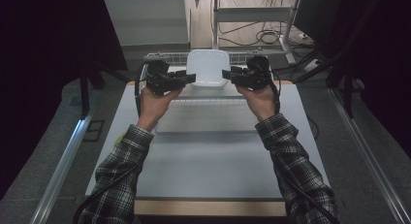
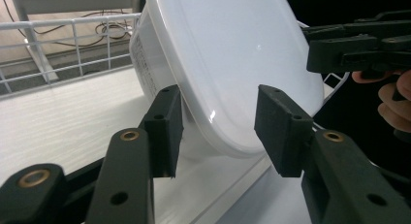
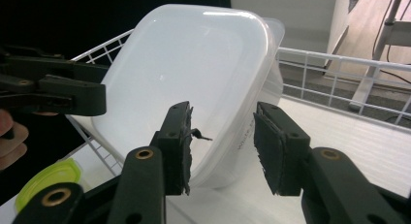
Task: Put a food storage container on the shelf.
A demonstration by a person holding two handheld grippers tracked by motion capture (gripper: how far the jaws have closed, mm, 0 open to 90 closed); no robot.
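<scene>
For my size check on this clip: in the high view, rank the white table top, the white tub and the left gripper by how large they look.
1. Table top, largest by far.
2. White tub.
3. Left gripper, close to the tub in apparent size, so this order is unsure.

White plastic container (image 1: 207, 66) with its lid on, square with rounded corners, glossy and slightly translucent. From my high view it stands at the far middle of the table, inside the white wire rack, lid face turned toward me. In my left gripper view (image 2: 228, 64) it is tilted, resting on one lower edge on the pale surface, with small print running down its side wall. In my right gripper view (image 3: 194, 83) the same tilt shows, and its rim leans toward the rack's wire side.
</scene>
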